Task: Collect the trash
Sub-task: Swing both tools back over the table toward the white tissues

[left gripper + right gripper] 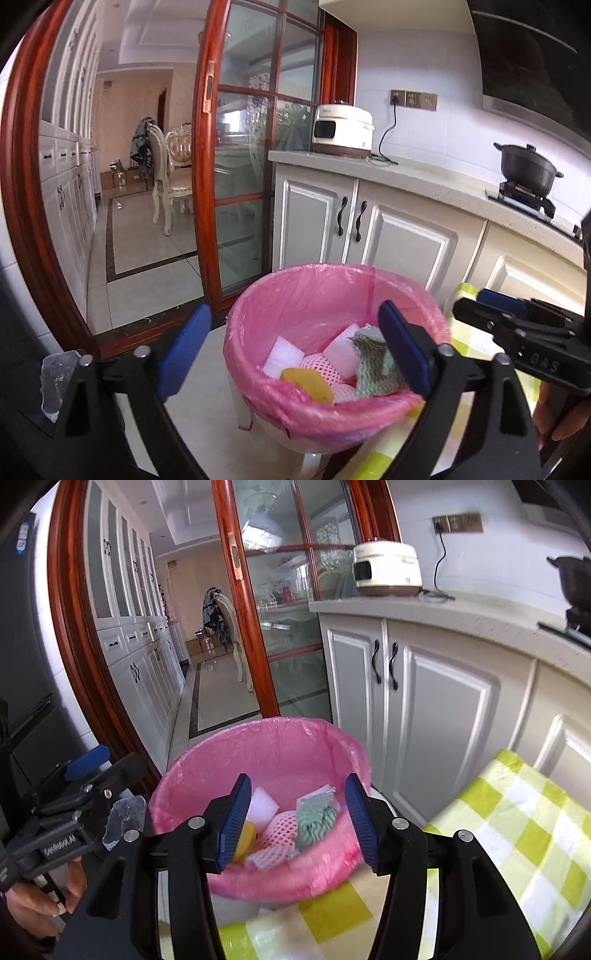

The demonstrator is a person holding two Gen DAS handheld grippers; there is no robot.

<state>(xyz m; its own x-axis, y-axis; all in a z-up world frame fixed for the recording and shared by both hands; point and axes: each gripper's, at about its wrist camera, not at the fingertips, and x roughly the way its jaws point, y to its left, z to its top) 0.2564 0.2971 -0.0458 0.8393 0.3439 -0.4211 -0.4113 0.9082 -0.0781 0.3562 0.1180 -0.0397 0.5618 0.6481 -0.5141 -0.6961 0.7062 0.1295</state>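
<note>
A bin with a pink liner [295,291] [207,771] stands just ahead of both grippers. Inside it lie white foam pieces [284,356], a pink foam net [282,825], a yellow sponge [306,382] and a green zigzag cloth [373,365] [316,818]. My left gripper [293,314] is wide open over the bin's near rim, with nothing between its blue pads. My right gripper [299,781] is open too, above the near rim, and holds nothing. Each gripper shows in the other's view: the right one [476,302] at the far right, the left one [110,764] at the far left.
A crumpled piece of clear plastic [55,380] [123,819] lies left of the bin on a dark surface. A green-and-white checked cloth [517,830] covers the table to the right. White cabinets [436,709] and a counter with a rice cooker [343,127] stand behind. A doorway opens at left.
</note>
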